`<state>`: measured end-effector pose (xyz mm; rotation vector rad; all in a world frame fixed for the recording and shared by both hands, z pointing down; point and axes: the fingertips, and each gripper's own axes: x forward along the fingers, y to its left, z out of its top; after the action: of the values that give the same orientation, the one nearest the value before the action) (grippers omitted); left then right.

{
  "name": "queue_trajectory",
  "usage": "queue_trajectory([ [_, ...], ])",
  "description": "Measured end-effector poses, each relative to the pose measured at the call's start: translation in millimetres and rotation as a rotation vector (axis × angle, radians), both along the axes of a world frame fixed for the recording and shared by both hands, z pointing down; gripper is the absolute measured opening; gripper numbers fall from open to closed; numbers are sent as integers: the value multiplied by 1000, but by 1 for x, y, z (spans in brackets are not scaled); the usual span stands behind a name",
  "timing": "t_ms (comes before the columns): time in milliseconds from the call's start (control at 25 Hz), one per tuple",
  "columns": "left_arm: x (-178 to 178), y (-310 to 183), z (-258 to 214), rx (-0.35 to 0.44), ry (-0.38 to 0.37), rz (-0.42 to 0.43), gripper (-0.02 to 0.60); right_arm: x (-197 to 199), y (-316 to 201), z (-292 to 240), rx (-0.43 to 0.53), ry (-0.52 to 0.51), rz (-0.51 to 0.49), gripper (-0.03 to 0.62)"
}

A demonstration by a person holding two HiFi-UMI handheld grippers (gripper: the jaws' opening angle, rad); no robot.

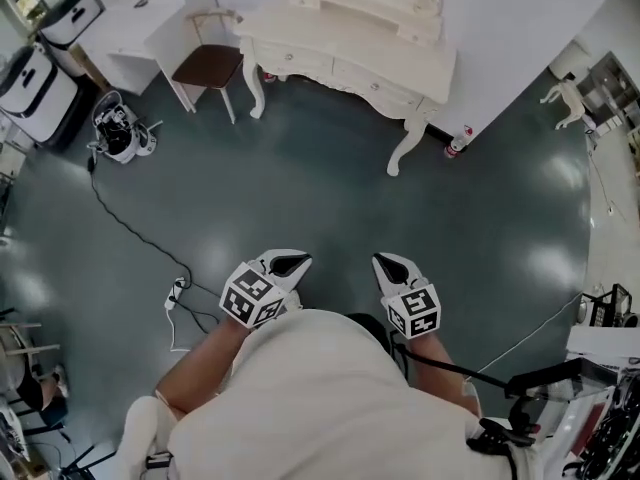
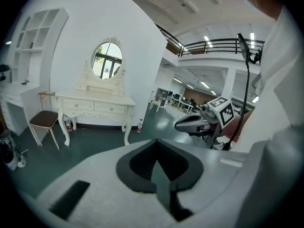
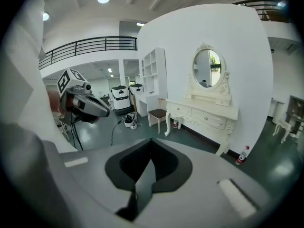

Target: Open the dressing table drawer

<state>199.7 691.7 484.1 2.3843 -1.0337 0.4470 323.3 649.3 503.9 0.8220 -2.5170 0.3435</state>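
Okay, quick pass. Left gripper (image 1: 290, 264) is clenched: in its own view the jaws meet tip to tip with nothing between them. Right gripper (image 1: 393, 265) is the same, jaws pressed together and empty. I have both held low in front of my body, side by side but not touching, over the dark green floor (image 1: 330, 198), noses pointing toward 12 o'clock.

Dressing table (image 1: 350, 53) sits at 12 o'clock from the grippers, well apart from them, backed against the white wall. It is cream with curved legs, and an oval mirror (image 2: 107, 60) stands on top. I see two drawers in the front: left drawer (image 1: 295, 61) and right drawer (image 1: 375, 86). Both fronts look flush with the frame, so closed, and neither gripper is near a knob.

Chair (image 1: 210, 66) with a brown seat stands at 9 o'clock of the table, just beside its left leg. A small bottle (image 1: 457, 146) stands on the floor at about 4 o'clock of the table, near the right front leg. A black cable (image 1: 130, 230) runs across the floor at 9 to 10 o'clock of the left gripper.
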Motion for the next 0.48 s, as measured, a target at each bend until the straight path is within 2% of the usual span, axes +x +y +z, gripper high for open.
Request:
queue_trajectory([
  [160, -76, -10, 4, -9, -14, -46, 3, -74, -19, -2, -31, -6, -30, 0],
  [280, -126, -16, 14, -3, 32, -101, 3, -121, -23, -1, -21, 37, -84, 0],
  [360, -152, -30, 23, -3, 55, -138, 3, -140, -38, 5, -27, 51, -92, 0],
  [480, -169, -65, 27, -14, 55, -184, 3, -146, -79, 13, -57, 47, -93, 0],
])
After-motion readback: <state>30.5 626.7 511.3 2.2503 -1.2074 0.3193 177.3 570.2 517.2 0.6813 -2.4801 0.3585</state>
